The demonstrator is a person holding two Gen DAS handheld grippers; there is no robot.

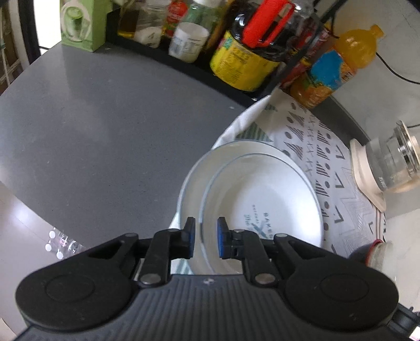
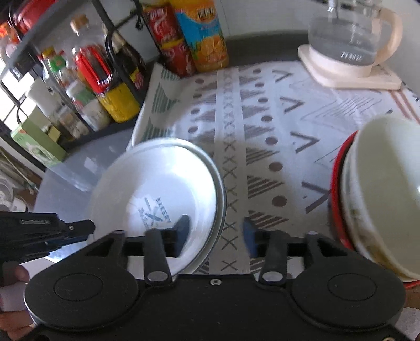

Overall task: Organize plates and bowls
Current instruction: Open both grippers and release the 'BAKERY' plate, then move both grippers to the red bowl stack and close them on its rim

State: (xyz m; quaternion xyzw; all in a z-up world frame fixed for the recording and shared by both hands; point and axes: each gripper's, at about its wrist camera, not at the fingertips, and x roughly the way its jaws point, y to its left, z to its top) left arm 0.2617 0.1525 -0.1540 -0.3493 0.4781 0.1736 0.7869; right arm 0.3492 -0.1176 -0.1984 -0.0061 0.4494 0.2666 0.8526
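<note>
1. Left gripper [image 1: 206,237]: pads parted a little, straddling the near rim of the upper white plate [image 1: 262,199]; whether the pads actually press the rim, impossible to tell.
2. Two white plates stacked, the upper one printed with a "BAKERY" logo, nested in a lower plate [image 1: 191,183] whose rim shows around it on the left.
3. Plate stack lying at the left edge of a patterned cloth [image 1: 330,147], partly overhanging onto the grey countertop [image 1: 105,126].
4. Right gripper [image 2: 216,236]: released, fingers spread wide, nothing between them; left finger hovering over the plate stack's near right edge [image 2: 157,188], right finger over the cloth [image 2: 262,131].
5. On the far right in the right wrist view, a cream bowl [image 2: 388,188] tilted on its side, nested in other dishes, with a red-rimmed dish [image 2: 338,183] outermost.
6. Behind the cloth: an orange juice bottle [image 2: 204,36] just beside red cola cans [image 2: 170,39]; a glass kettle [image 2: 349,39] on a cream base at the back right.
7. To the left, a black rack [image 1: 183,60] holding condiment bottles, among them a dark yellow-labelled bottle with a red handle [image 1: 244,52]; a green box [image 1: 78,23] at its end.
8. In the right wrist view, the left gripper's body visible at the lower left, a fingertip [image 2: 21,272] of the person's hand beneath it.
</note>
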